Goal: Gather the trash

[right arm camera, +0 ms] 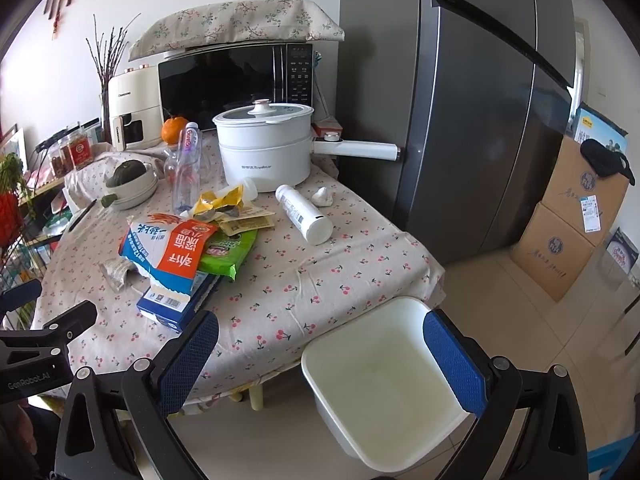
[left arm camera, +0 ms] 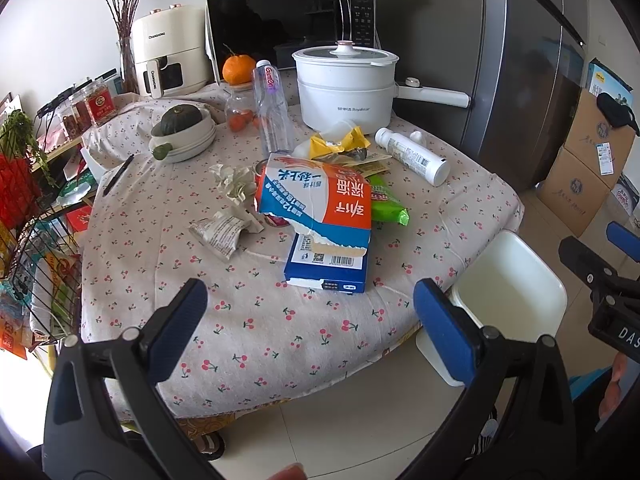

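Trash (left arm camera: pixel 320 216) sits piled mid-table: torn cartons, wrappers, crumpled paper. Light, floppy stuff w/ crinkly edges, so prob. best pinched at a carton (left arm camera: pixel 326 268) edge. Left gripper (left arm camera: pixel 312 308) and right gripper (right arm camera: pixel 320 356) both spread wide, nothing held. White bin (right arm camera: pixel 384 384) waits just beside table edge (right arm camera: pixel 280 356), open floor around.
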Available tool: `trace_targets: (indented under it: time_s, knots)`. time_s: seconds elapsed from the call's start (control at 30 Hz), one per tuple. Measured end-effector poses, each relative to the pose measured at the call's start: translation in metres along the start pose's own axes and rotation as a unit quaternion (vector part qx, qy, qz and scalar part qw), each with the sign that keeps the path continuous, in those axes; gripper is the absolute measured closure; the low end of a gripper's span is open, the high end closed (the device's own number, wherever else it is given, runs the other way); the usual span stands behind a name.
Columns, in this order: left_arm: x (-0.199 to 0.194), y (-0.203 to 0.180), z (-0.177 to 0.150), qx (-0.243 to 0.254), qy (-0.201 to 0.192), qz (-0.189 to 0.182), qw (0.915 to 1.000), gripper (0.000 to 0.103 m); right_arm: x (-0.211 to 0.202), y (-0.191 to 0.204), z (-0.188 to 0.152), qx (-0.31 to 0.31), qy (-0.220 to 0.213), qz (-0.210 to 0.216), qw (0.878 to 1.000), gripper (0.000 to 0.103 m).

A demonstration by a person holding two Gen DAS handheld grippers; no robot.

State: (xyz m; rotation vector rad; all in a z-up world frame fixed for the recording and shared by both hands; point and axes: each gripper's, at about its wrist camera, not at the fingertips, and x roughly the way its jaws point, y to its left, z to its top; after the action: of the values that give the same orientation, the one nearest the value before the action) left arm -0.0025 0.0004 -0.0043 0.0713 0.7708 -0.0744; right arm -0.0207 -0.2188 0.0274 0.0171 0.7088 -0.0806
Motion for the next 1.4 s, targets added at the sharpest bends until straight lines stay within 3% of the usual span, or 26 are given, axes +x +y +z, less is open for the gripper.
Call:
trace_targets:
  time_s: [1.4]
  knots:
    - [0.0001,0.0001,-0.0024,0.000,-0.004,0.000,1.0000,0.001,0.0004,0.0034,-0.0035,-0.001,0.006,0.001,1.000,0.000]
